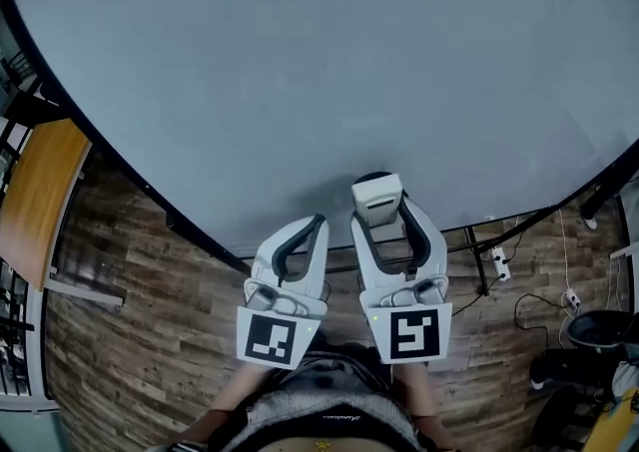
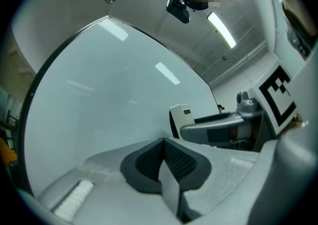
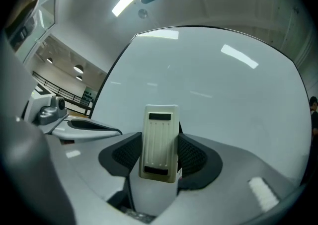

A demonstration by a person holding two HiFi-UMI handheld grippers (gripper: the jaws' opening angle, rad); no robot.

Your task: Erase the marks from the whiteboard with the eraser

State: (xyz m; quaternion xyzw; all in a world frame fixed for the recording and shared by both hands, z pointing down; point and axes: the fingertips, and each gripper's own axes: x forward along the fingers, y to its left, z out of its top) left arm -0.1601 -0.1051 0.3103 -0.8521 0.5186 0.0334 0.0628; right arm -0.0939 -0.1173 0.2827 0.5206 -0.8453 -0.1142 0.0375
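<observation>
No readable text, labels, brands or numbers anywhere.

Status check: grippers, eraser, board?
Left gripper shut, empty. Right gripper shut on eraser. Whiteboard shows no marks. Nothing in the way.

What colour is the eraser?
The eraser is cream white with two dark slots, clearest in the right gripper view.

Your whiteboard [image 1: 319,71] is a plain pale grey-white inside a black frame. The eraser [image 3: 159,139] is cream, with fine ribbing and two dark slots, and black on its far side. Your right tool [image 1: 387,223] and left tool [image 1: 312,230] are white, with black dimpled pads [image 3: 196,157] and black-and-white square markers. The floor [image 1: 130,290] is brown, streaked wood plank.
</observation>
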